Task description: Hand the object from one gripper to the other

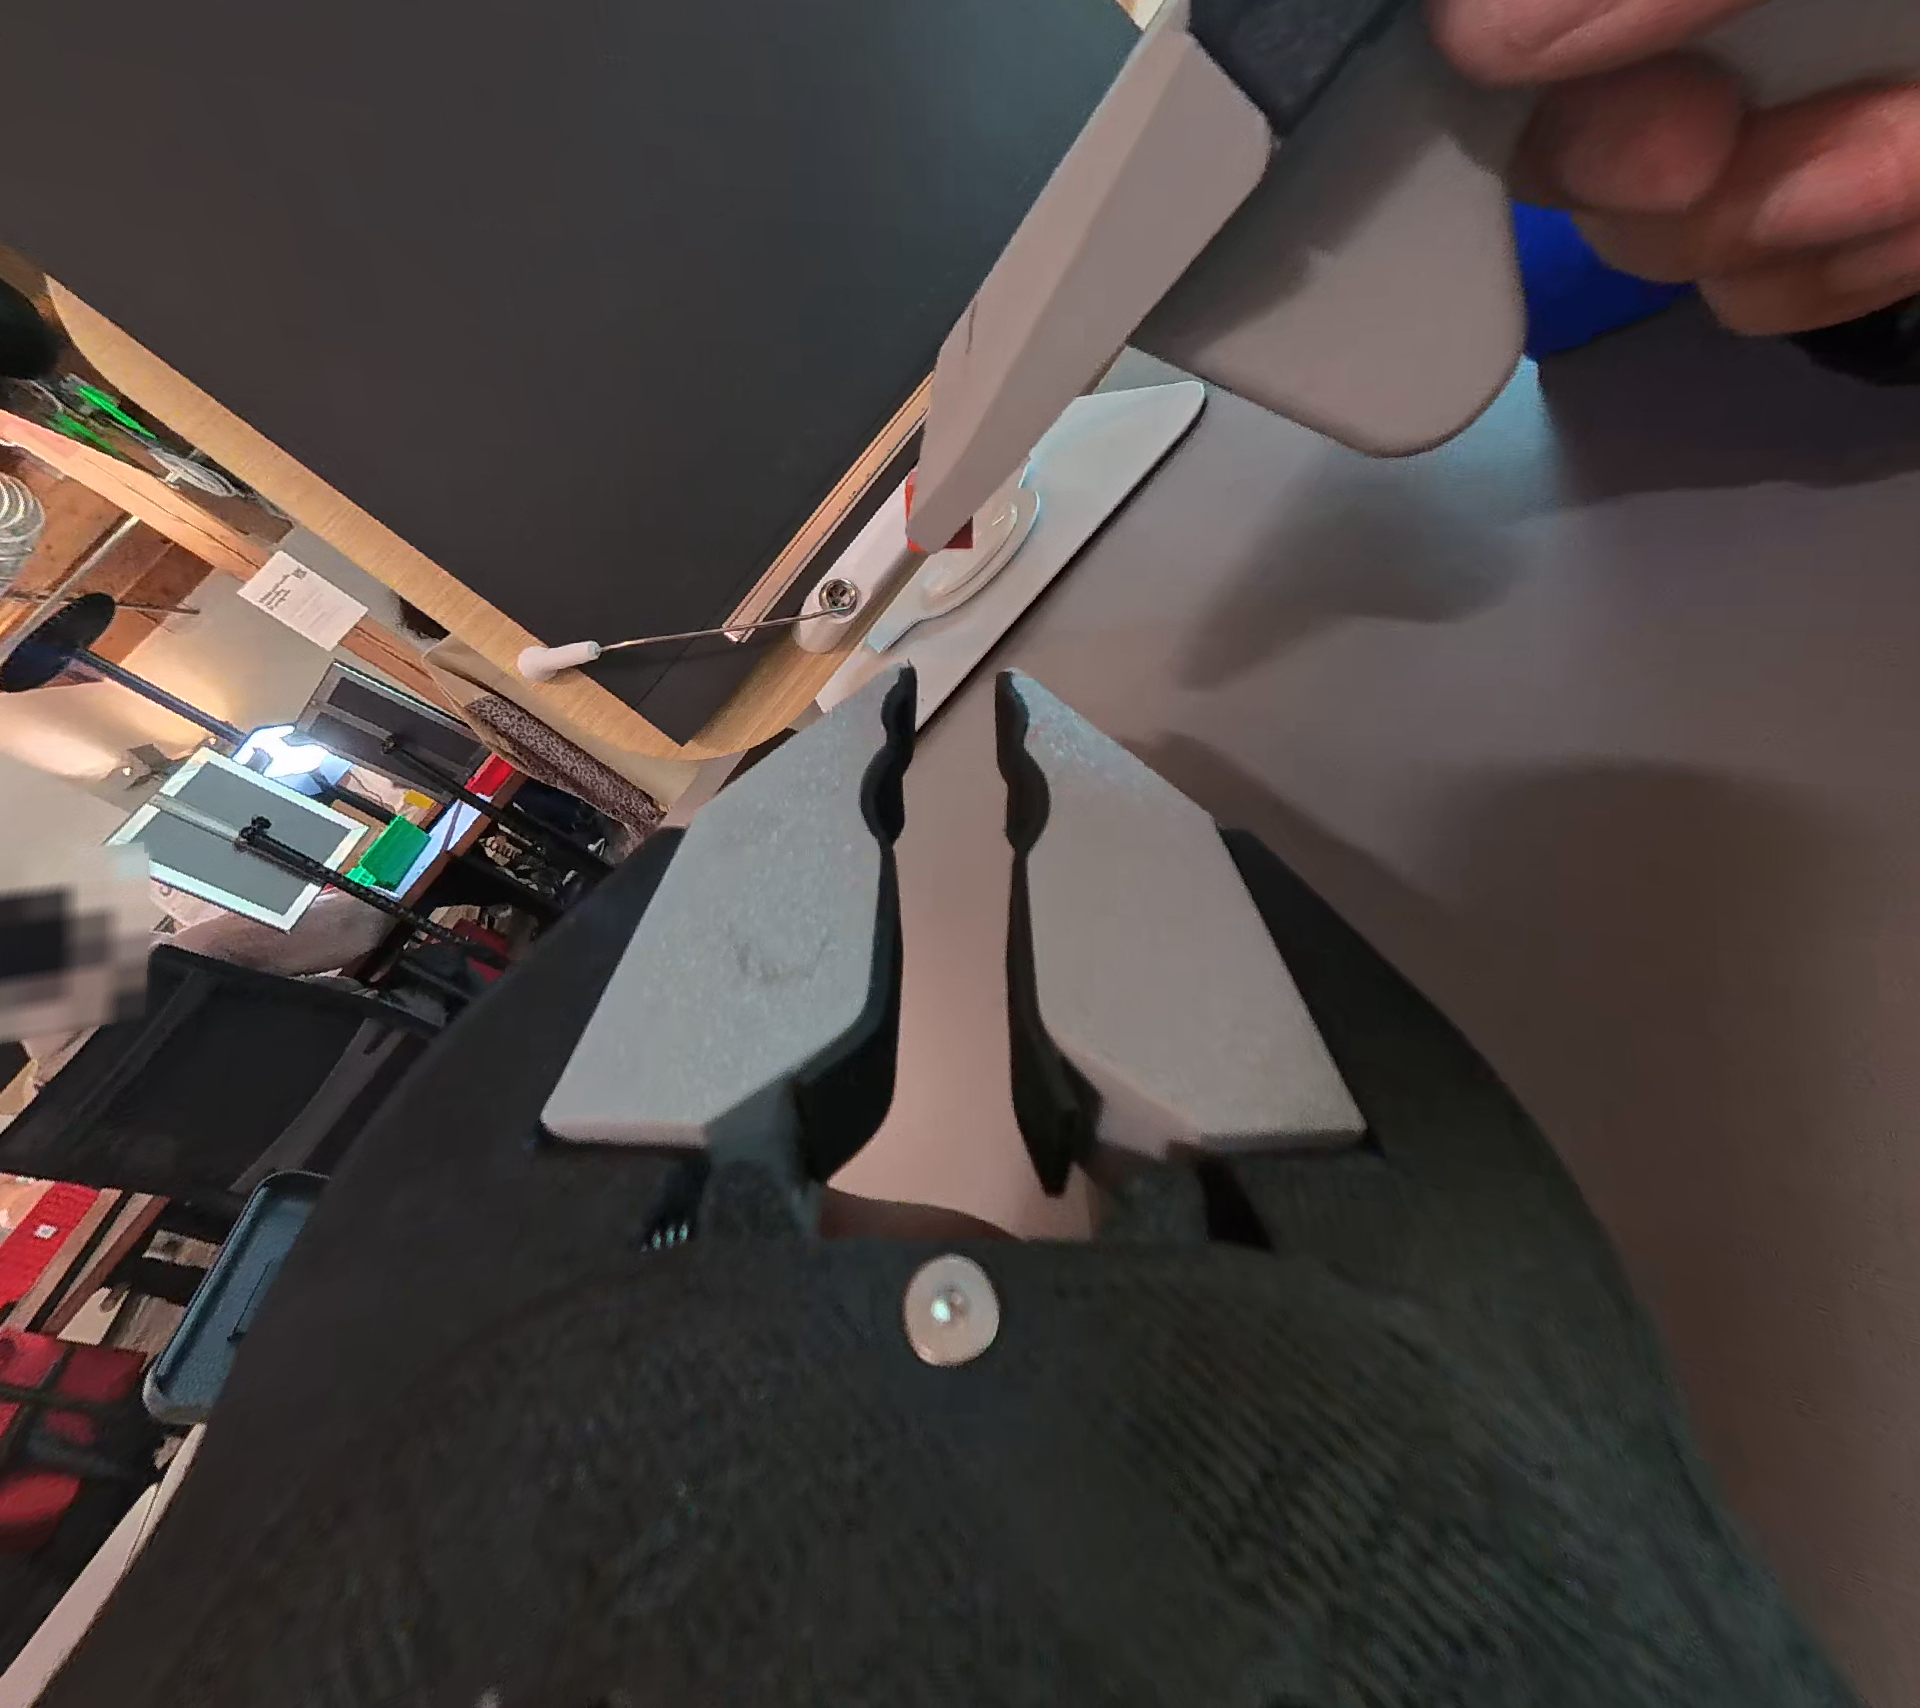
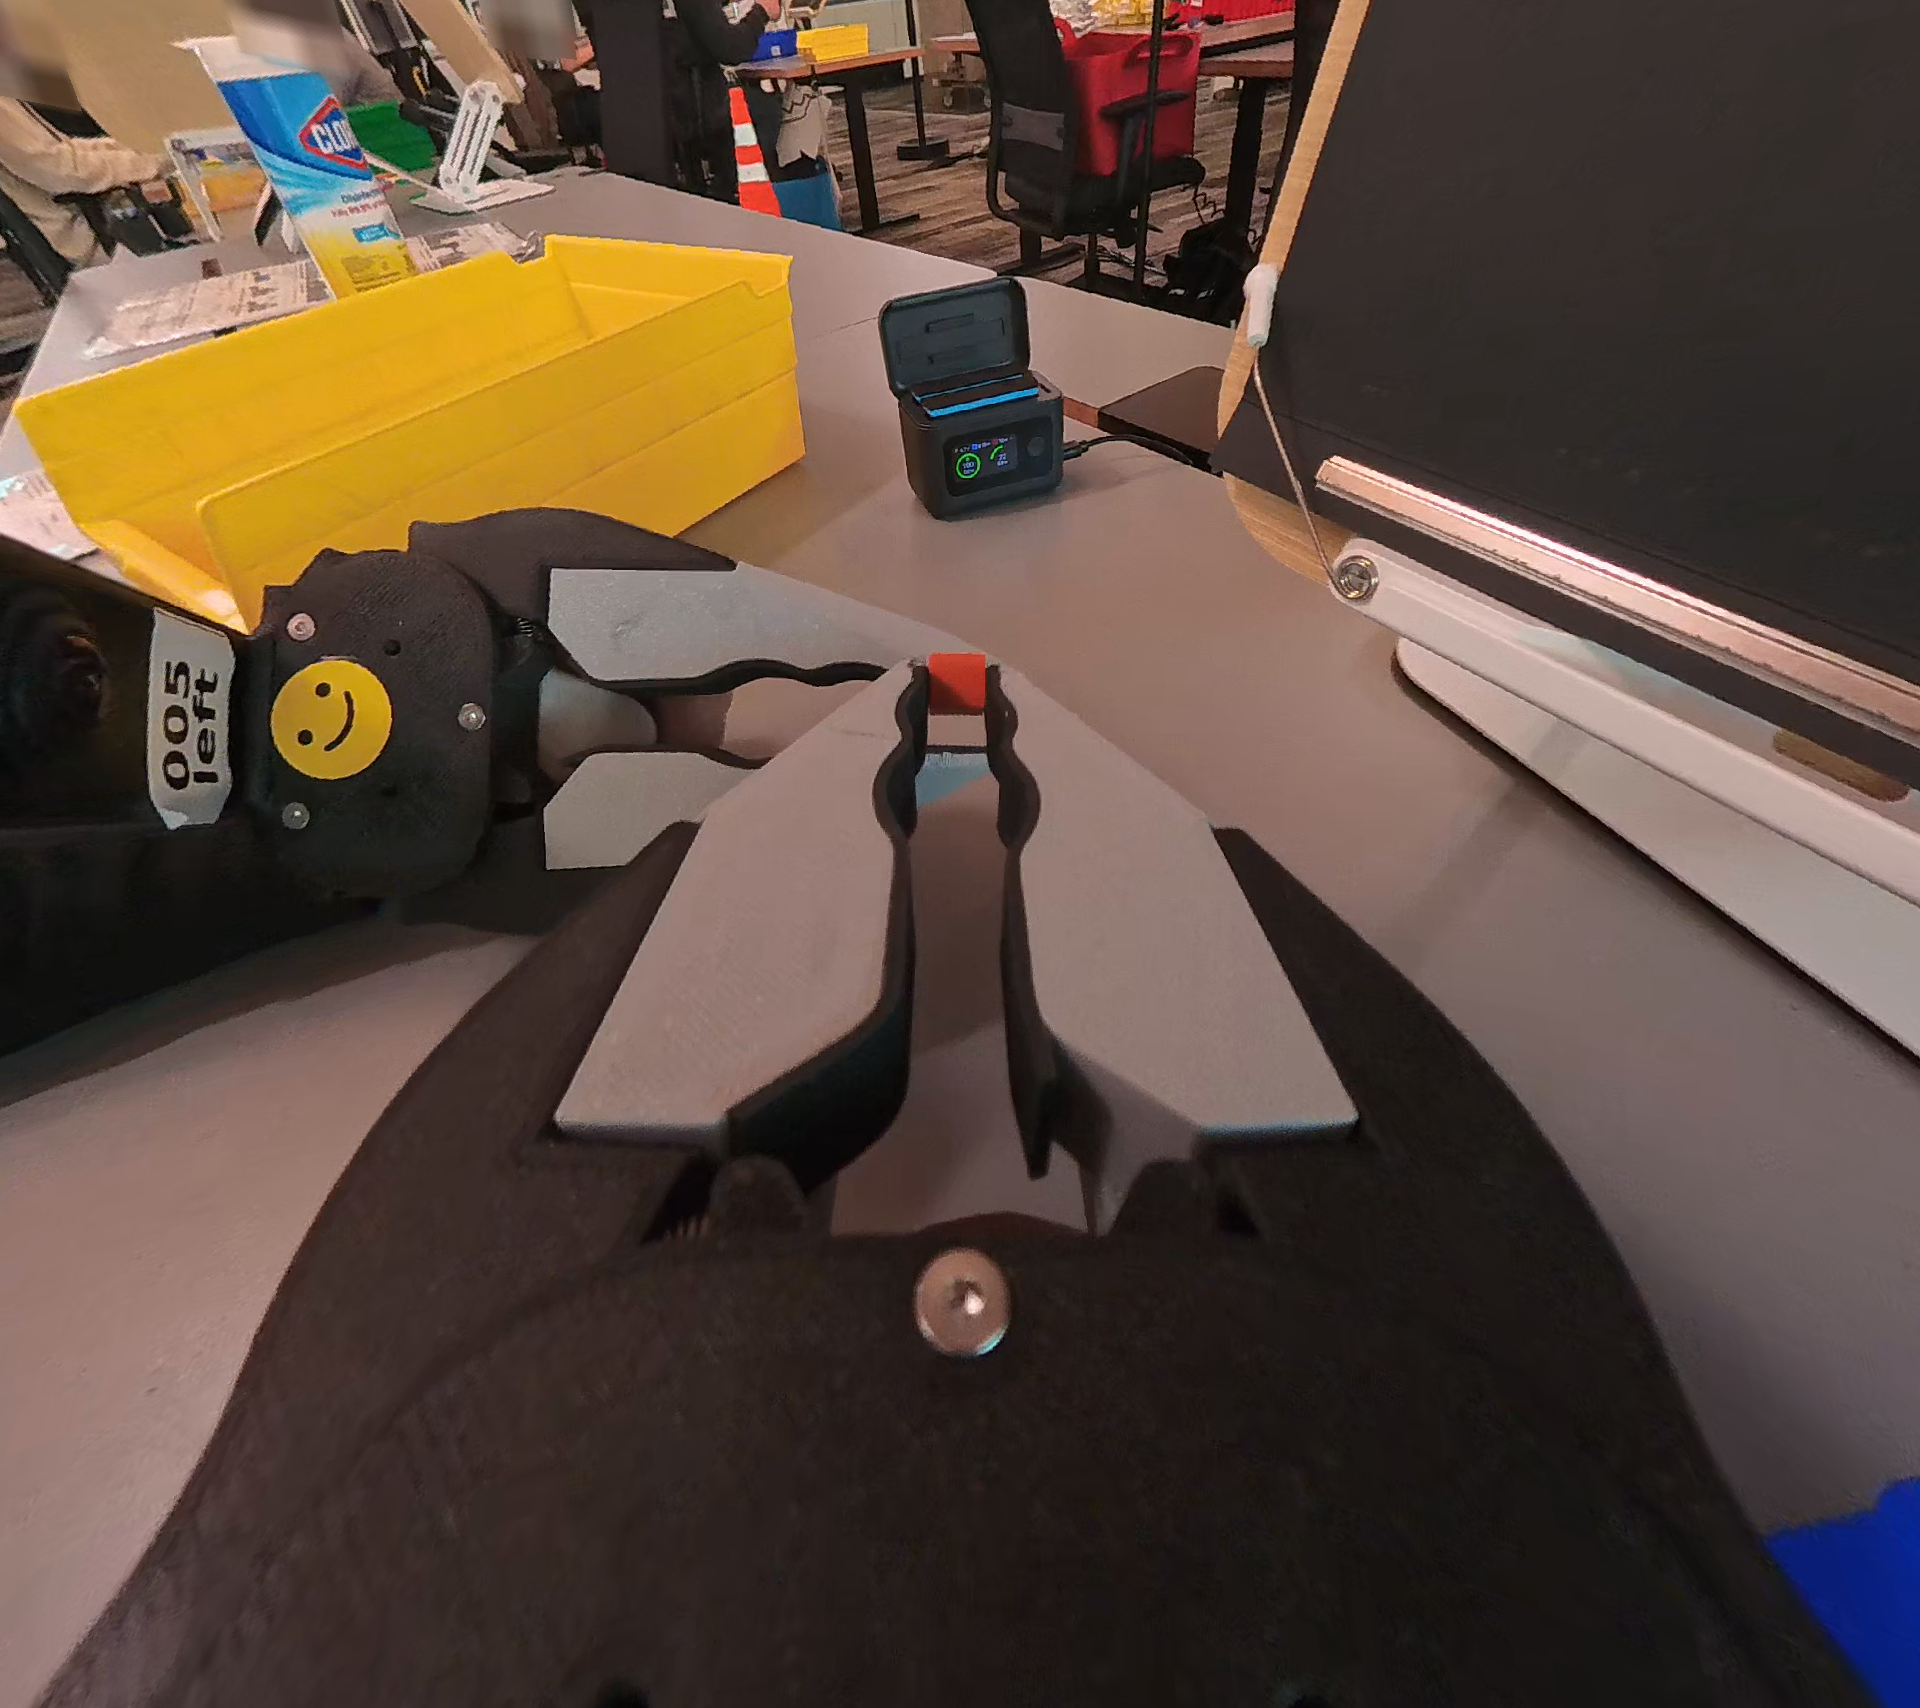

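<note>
A small red cube [image 2: 956,684] sits clamped between the tips of my right gripper [image 2: 954,692], held just above the grey table [image 2: 1195,723]. My left gripper [image 2: 790,723] comes in from the left with its jaws apart and empty; its upper finger [image 2: 717,619] reaches almost to the cube. In the left wrist view my left gripper [image 1: 953,694] is open with nothing between its pads. The right gripper [image 1: 935,526] slants down from the upper right just ahead of it. Only slivers of the cube [image 1: 913,505] show past its finger. A hand [image 1: 1714,48] holds the right gripper.
A black board [image 2: 1610,204] on a white stand [image 2: 1662,827] stands close on the right. A yellow bin [image 2: 416,411], a black charging case [image 2: 977,422] and a wipes canister [image 2: 312,172] stand farther back on the table. People and desks fill the room behind. Both grippers' tips are close together, under 4 cm apart.
</note>
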